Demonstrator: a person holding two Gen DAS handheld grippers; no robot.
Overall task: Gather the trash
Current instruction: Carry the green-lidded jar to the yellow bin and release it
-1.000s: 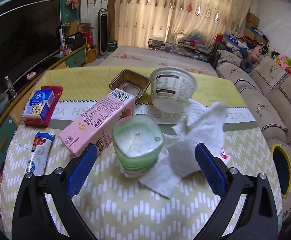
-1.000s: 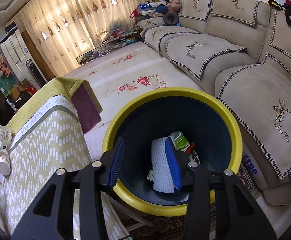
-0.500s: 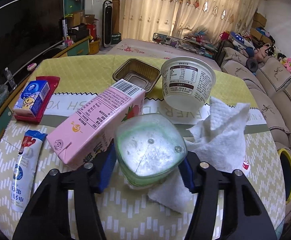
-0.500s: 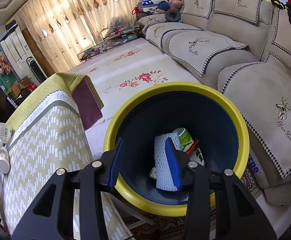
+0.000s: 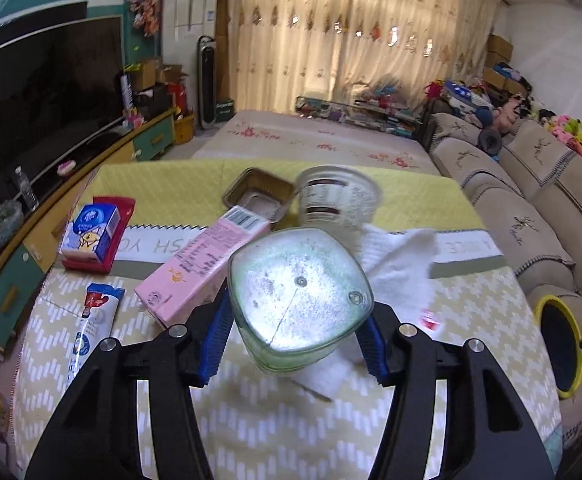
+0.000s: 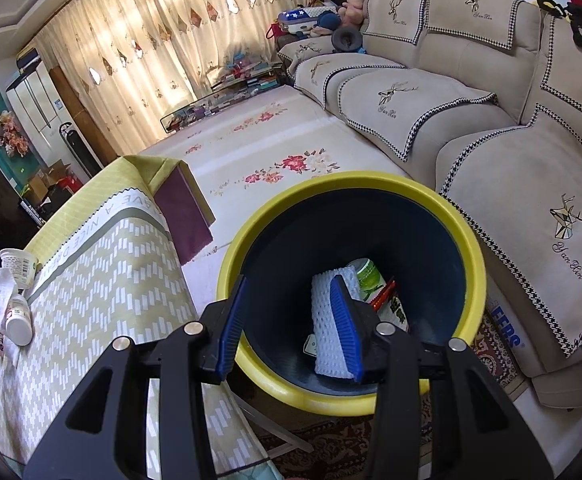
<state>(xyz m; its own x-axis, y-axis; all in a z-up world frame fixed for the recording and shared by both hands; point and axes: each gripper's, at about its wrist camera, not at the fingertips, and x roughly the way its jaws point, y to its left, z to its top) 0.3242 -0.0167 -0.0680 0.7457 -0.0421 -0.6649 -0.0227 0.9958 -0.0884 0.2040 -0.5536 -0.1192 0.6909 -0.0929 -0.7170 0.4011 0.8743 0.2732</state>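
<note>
My left gripper (image 5: pixel 295 308) is shut on a clear green-tinted plastic bottle (image 5: pixel 299 296), held above the table with its base towards the camera. Under it lie a pink carton (image 5: pixel 195 272) and crumpled white tissue (image 5: pixel 395 264). A white yogurt cup (image 5: pixel 337 200) and a foil tray (image 5: pixel 259 196) stand behind them. My right gripper (image 6: pixel 291 292) hangs open over the yellow-rimmed bin (image 6: pixel 355 184), with nothing pinched between its fingers. A white foam net (image 6: pixel 323 320) and green wrappers lie in the bin beyond the right finger.
A blue tissue pack (image 5: pixel 91 232) on a red packet and a white tube (image 5: pixel 91 328) lie at the table's left. The bin (image 5: pixel 547 304) stands past the table's right edge, beside the beige sofa (image 6: pixel 491 120). The table's cloth (image 6: pixel 111 272) hangs beside the bin.
My left gripper closed from wide open onto the green-tinted bottle and lifted it off the table. The right gripper stayed over the bin, barely shifting.
</note>
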